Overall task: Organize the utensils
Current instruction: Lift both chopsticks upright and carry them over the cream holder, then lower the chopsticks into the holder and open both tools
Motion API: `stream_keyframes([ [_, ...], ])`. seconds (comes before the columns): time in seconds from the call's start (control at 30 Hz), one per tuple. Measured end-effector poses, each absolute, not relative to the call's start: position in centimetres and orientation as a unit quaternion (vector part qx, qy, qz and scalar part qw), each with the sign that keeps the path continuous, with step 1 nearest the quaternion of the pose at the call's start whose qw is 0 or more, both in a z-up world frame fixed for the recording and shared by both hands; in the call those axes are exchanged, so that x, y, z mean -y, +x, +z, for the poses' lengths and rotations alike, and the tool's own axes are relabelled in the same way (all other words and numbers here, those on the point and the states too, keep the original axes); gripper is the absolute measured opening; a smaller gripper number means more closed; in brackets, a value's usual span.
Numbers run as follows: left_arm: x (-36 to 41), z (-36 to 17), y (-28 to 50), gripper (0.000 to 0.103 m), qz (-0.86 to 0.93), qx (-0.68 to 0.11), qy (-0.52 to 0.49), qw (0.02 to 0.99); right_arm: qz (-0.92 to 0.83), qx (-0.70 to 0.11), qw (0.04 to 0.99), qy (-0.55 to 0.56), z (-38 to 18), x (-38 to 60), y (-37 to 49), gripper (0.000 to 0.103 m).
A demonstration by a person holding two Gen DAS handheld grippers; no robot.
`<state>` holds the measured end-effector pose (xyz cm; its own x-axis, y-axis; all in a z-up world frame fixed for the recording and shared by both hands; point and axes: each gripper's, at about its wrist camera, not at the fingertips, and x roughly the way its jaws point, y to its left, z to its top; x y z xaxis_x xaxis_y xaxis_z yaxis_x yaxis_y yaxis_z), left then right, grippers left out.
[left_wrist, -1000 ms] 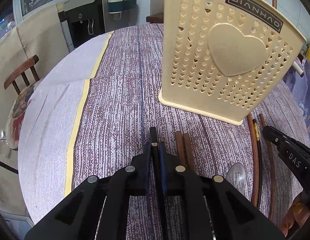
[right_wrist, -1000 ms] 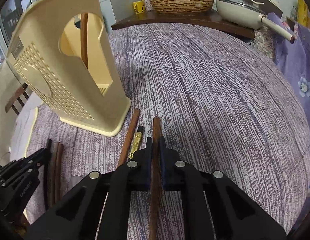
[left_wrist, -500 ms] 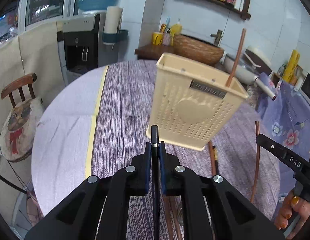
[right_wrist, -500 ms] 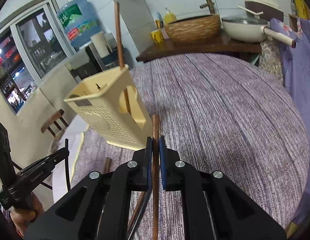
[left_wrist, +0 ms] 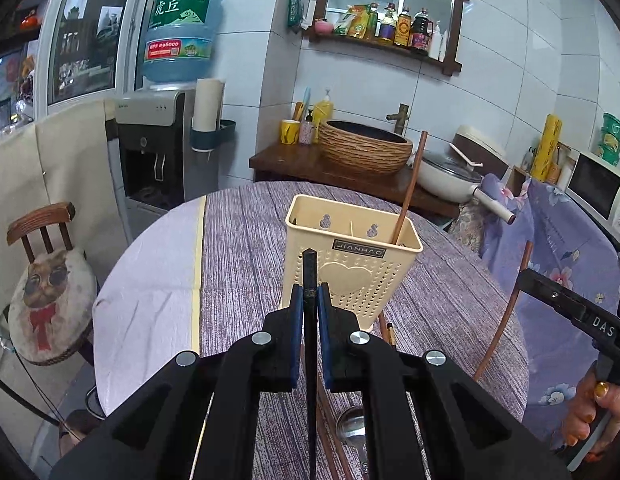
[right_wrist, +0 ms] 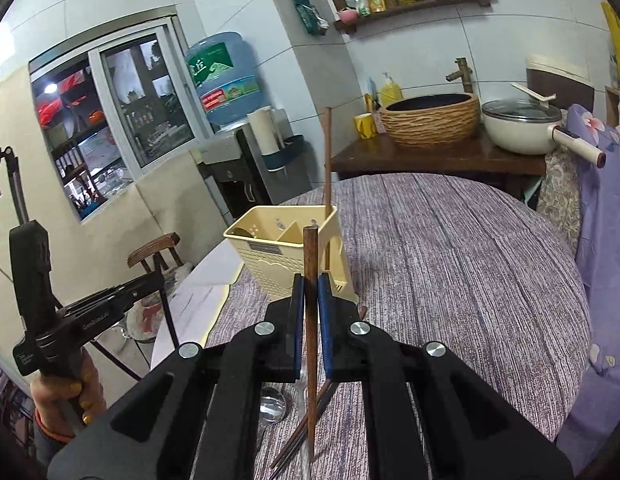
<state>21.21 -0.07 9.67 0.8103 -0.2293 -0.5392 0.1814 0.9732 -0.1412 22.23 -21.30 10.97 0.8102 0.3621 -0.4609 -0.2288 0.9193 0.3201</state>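
Two chopsticks are in hand, one per gripper, and both must reach the same cream utensil holder [left_wrist: 351, 256] standing upright on the round table [left_wrist: 238, 240].

On the left, the left gripper [left_wrist: 310, 300] is clamped on a black chopstick [left_wrist: 310, 272], whose long axis runs straight out along the fingers. The holder lies directly ahead and slightly below its tip, open mouth up, with one brown chopstick [left_wrist: 407, 196] already leaning in the right-hand compartment.

On the right, the right gripper [right_wrist: 310, 300] is pinched tight on a brown wooden chopstick [right_wrist: 310, 256], again lying along the fingers. From here the holder [right_wrist: 278, 248] sits ahead and a little left of the tip, its inner divider visible. A spoon [right_wrist: 272, 406] and more chopsticks [right_wrist: 306, 436] lie on the cloth below.

Each stick points roughly level-to-downward, so dropping it in calls for tipping it nearer upright over the mouth. Which gripper is nearer is hard to judge through the fisheye; the two look about equally close.
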Motion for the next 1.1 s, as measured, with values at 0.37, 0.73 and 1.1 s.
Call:
stream_keyframes([
  [0.37,-0.7,10.8,20.3,0.009,-0.107,-0.272,-0.045,0.955,0.172,-0.256,0.946,0.103,12.4,20.0,21.8,0.008],
  [0.73,-1.0,13.2,20.9,0.008,-0.115,-0.256,-0.049,0.959,0.188,-0.247,0.946,0.096,14.9,19.1,23.5,0.008],
  [1.1,-0.4,24.5,24.0,0.008,-0.141,-0.184,-0.062,0.971,0.154,-0.16,0.972,0.073,24.8,17.9,27.8,0.008],
])
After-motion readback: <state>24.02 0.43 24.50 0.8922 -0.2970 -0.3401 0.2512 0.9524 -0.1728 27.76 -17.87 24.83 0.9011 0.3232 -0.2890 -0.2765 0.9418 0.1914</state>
